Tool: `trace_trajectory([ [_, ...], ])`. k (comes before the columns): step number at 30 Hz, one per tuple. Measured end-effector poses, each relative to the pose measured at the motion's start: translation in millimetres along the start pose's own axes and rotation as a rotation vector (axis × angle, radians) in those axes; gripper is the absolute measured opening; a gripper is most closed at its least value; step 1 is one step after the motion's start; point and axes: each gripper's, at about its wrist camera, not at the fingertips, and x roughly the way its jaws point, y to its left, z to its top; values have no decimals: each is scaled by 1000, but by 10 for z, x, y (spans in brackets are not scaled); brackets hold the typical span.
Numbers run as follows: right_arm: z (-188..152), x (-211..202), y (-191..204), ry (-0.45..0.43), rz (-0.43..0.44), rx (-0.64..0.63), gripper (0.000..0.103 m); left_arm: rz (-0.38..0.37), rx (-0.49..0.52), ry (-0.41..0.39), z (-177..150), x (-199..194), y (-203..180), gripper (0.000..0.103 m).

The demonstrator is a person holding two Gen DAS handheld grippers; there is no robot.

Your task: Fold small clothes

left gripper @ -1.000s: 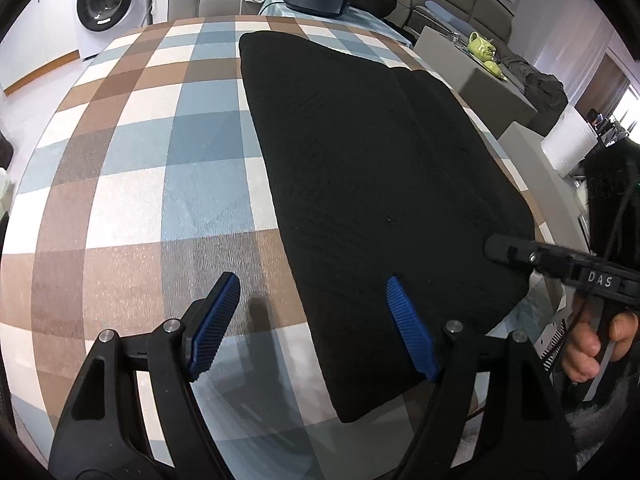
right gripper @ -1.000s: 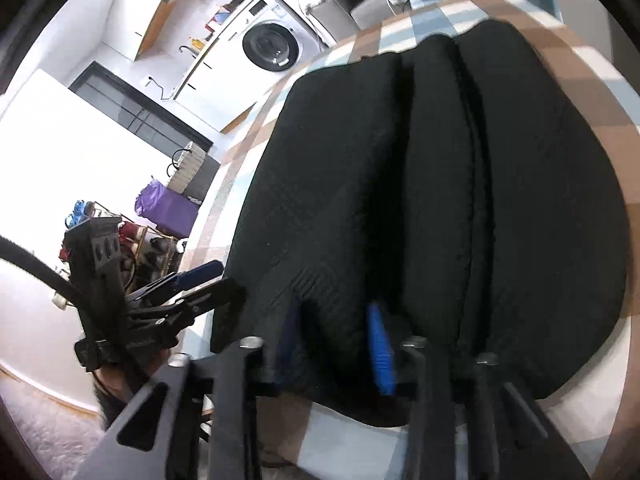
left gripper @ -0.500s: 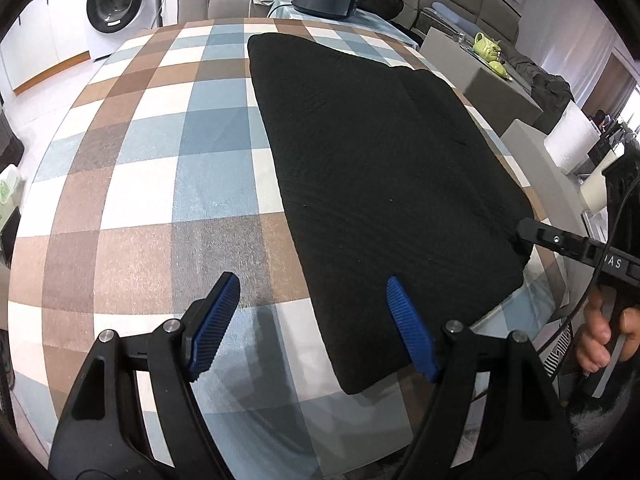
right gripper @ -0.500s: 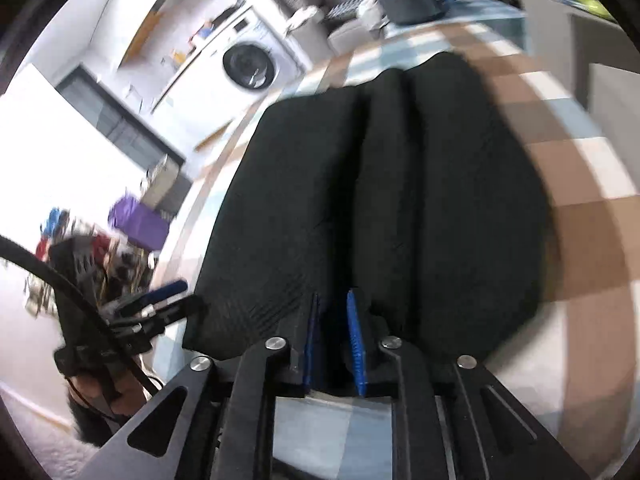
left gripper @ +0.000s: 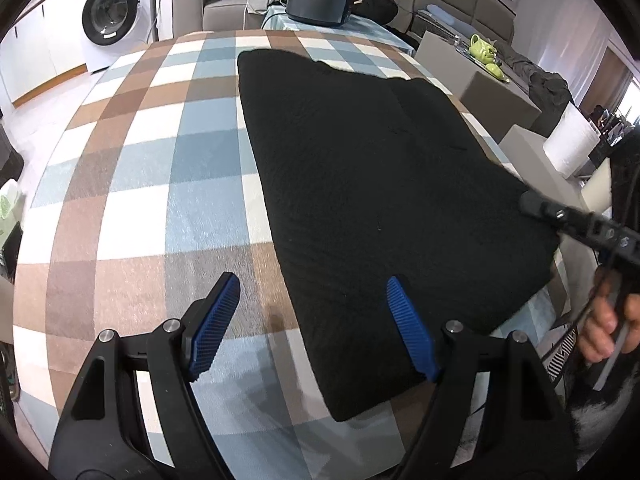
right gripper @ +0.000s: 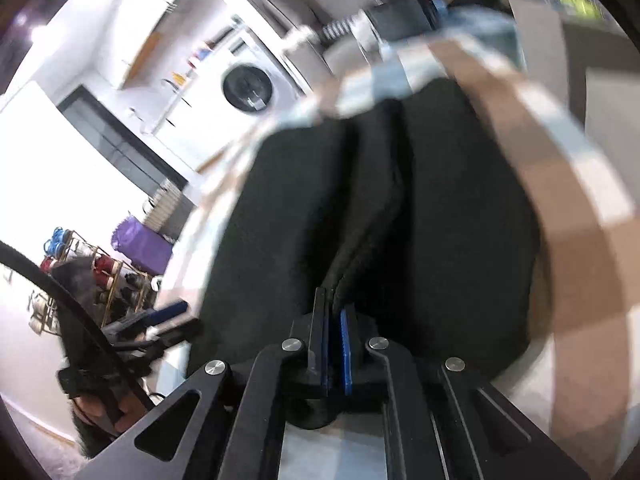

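On the checked counter (left gripper: 132, 184), a black garment (left gripper: 380, 200) lies spread flat, reaching from the far side almost to the near edge and sitting toward the right half of the cloth-covered top. Left tongs (left gripper: 312, 320) hang just above the near end with the jaws standing wide apart and nothing between them; the left blue pad (left gripper: 214, 320) is over bare checks, the right one over the garment's near left border. Whether that pad touches the fabric cannot be told. Right tongs (right gripper: 335, 344) have just snapped closed on a raised ridge of the black garment (right gripper: 460, 216) at its near edge; the blue pads sit almost together with a thin fold of cloth pinched between them and lifted off the counter (right gripper: 580, 240). The right wrist view is smeared by motion. From the left wrist view, a hand (left gripper: 608, 320) grips the right tongs' handle at the counter's right edge. A washing machine (left gripper: 108, 20) stands behind.
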Motion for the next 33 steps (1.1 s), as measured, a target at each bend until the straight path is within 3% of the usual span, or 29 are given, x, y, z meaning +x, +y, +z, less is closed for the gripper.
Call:
trace_trajectory([
  [2,27,-29,-58,7,-50,-10,5,-2,-6,0,16,15,11,74],
  [5,-51,176,-242,114,-170,8,5,2,-17,16,42,89,36,74],
  [13,-15,-36,-421,56,-140,88,27,-48,-73,34,224,318,124,74],
  [18,-51,-139,-488,41,-153,129,28,-28,-135,81,440,595,207,74],
  [20,-63,-138,-466,32,-157,137,28,-46,-155,82,522,675,228,68],
  [22,-80,-156,-453,27,-158,146,28,-80,-158,65,581,726,221,41],
  [25,-105,-160,-457,18,-161,157,28,-86,-163,46,646,792,193,20],
  [33,-46,-82,-334,24,-156,138,28,-52,-215,-8,634,638,437,15],
])
